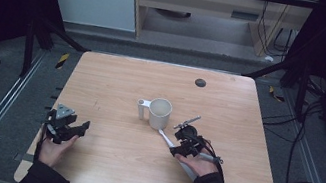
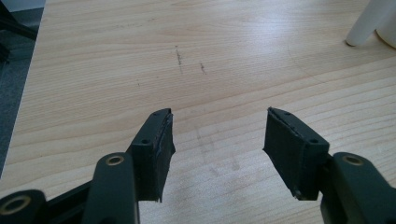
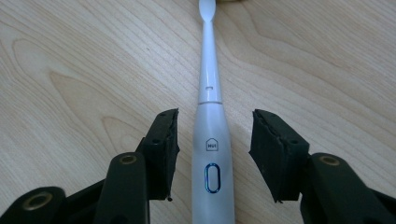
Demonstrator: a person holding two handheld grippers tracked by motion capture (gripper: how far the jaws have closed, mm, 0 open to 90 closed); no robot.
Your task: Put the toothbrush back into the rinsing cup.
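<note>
A white electric toothbrush (image 3: pixel 212 154) lies flat on the wooden table (image 1: pixel 103 157), its thin neck pointing toward a white mug (image 1: pixel 159 113). My right gripper (image 3: pixel 214 149) is low over the toothbrush handle, one jaw on each side with a gap to each pad, so it is open. In the high view the right gripper (image 1: pixel 180 147) sits just right of the mug, over the toothbrush (image 1: pixel 165 139). My left gripper (image 1: pixel 82 128) rests near the table's left edge, open and empty. In the left gripper view the left gripper (image 2: pixel 218 135) has bare wood between its jaws.
The mug's handle (image 1: pixel 140 109) points left, and part of the handle (image 2: pixel 366 25) shows in the left gripper view. A dark round disc (image 1: pixel 200 82) is set in the table's far side. Cables lie on the floor to the right.
</note>
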